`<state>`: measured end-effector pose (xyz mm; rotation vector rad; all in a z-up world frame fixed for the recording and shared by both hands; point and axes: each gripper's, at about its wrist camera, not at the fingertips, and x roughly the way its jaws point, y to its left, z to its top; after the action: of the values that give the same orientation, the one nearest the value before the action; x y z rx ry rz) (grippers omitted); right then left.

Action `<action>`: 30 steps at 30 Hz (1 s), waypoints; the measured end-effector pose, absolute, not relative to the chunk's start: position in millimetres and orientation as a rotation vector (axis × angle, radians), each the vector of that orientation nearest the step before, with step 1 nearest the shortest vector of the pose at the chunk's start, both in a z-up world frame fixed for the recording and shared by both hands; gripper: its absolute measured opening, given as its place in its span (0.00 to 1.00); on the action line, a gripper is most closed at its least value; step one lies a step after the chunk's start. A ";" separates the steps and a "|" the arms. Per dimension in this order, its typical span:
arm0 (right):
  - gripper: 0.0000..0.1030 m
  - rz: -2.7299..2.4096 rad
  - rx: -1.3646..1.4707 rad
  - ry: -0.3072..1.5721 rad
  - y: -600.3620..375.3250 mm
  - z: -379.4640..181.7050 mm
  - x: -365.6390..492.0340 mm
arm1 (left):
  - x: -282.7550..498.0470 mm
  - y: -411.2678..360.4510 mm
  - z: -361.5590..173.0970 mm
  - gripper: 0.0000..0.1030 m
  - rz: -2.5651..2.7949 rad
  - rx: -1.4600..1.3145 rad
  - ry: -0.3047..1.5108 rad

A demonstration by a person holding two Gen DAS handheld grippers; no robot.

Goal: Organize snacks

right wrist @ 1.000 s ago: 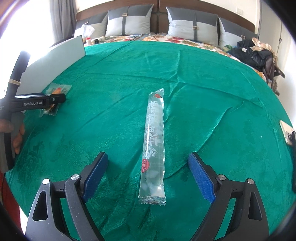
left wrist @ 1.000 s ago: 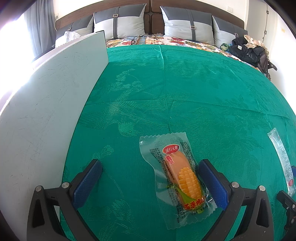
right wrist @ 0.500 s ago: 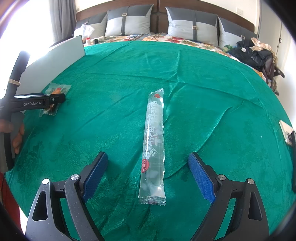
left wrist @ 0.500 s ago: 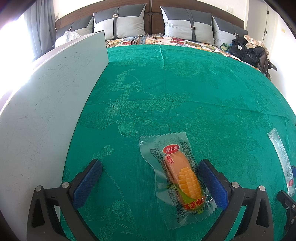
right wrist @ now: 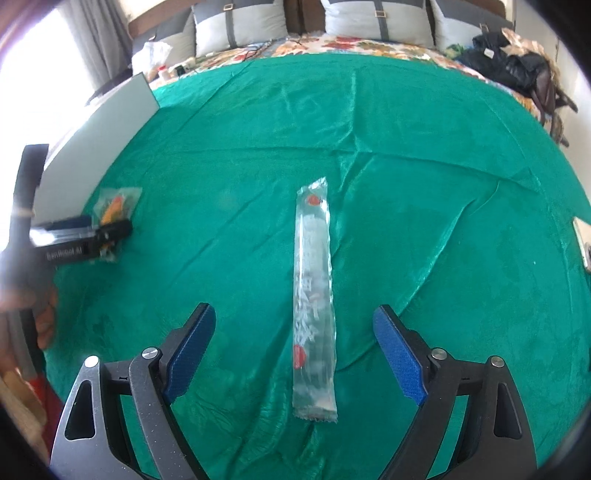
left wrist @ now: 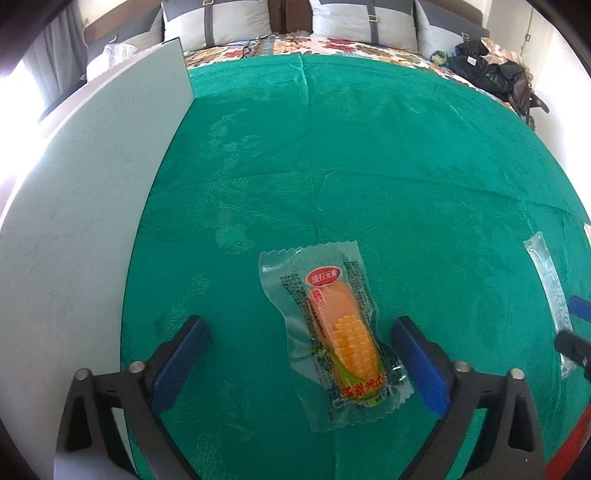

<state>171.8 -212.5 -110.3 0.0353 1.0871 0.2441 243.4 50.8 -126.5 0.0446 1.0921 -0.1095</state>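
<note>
Corn snack (left wrist: 340, 332) lies between closing left gripper (left wrist: 299, 341) jaws.

Green cloth (left wrist: 369, 155) spread over the bed, white board (left wrist: 74, 221) along the left edge, grey pillows (right wrist: 376, 18) lined up far back, dark bag (right wrist: 517, 66) heaped far right.
</note>
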 end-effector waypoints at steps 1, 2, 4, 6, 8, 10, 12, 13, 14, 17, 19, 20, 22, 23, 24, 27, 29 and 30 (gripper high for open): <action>0.69 0.247 0.013 1.119 -209.3 -110.8 179.0 | 241.8 49.5 -121.1 0.36 -0.136 0.052 1.081; 0.22 0.225 -0.038 1.164 -205.5 -114.2 185.0 | 240.4 49.6 -116.3 0.35 -0.138 0.063 1.089; 0.19 0.239 -0.042 1.194 -204.0 -111.2 186.0 | 234.2 61.1 -104.5 0.25 -0.195 -0.037 1.094; 0.19 0.256 -0.018 1.169 -205.6 -96.1 174.2 | 220.4 73.9 -91.1 0.20 -0.221 -0.132 1.074; 0.19 0.276 0.040 1.140 -209.9 -81.4 159.5 | 204.2 83.7 -79.5 0.19 -0.259 -0.220 1.049; 0.19 0.280 0.095 1.127 -213.7 -71.2 149.5 | 185.7 89.7 -67.7 0.19 -0.286 -0.287 1.023; 0.19 0.288 0.131 1.112 -210.7 -61.8 142.5 | 169.2 95.0 -54.0 0.19 -0.316 -0.337 0.989; 0.19 0.301 0.136 1.100 -206.0 -55.2 140.4 | 162.7 97.2 -46.1 0.19 -0.322 -0.352 0.977; 0.19 0.314 0.134 1.085 -198.0 -47.5 139.3 | 157.2 100.3 -38.0 0.19 -0.328 -0.376 0.965; 0.19 0.365 0.130 1.031 -170.6 -20.8 137.6 | 140.6 126.0 -12.5 0.19 -0.343 -0.477 0.913; 0.19 0.420 0.138 0.996 -145.4 -0.2 137.3 | 129.0 151.5 9.0 0.19 -0.334 -0.520 0.864; 0.19 0.452 0.145 0.981 -130.5 9.9 136.4 | 124.7 166.6 19.1 0.19 -0.318 -0.531 0.840; 0.19 0.526 0.161 0.953 -91.6 26.8 138.8 | 118.3 200.4 35.7 0.19 -0.270 -0.544 0.805; 0.19 0.571 0.168 0.943 -71.1 36.1 140.3 | 116.8 218.0 40.7 0.19 -0.242 -0.547 0.796; 0.19 0.616 0.172 0.935 -50.6 43.8 140.7 | 115.8 235.3 43.7 0.19 -0.207 -0.544 0.794; 0.19 0.742 0.184 0.935 11.1 54.5 138.9 | 113.0 283.1 38.4 0.19 -0.088 -0.520 0.816; 0.19 0.809 0.191 0.949 50.2 53.6 141.8 | 112.6 306.0 25.0 0.19 -0.003 -0.484 0.845; 0.19 0.829 0.181 0.953 68.9 49.3 141.5 | 111.8 315.4 17.9 0.19 0.038 -0.465 0.864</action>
<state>141.5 68.9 49.3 0.1813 0.9531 0.8293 111.8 315.4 17.9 -0.4645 0.8643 0.0383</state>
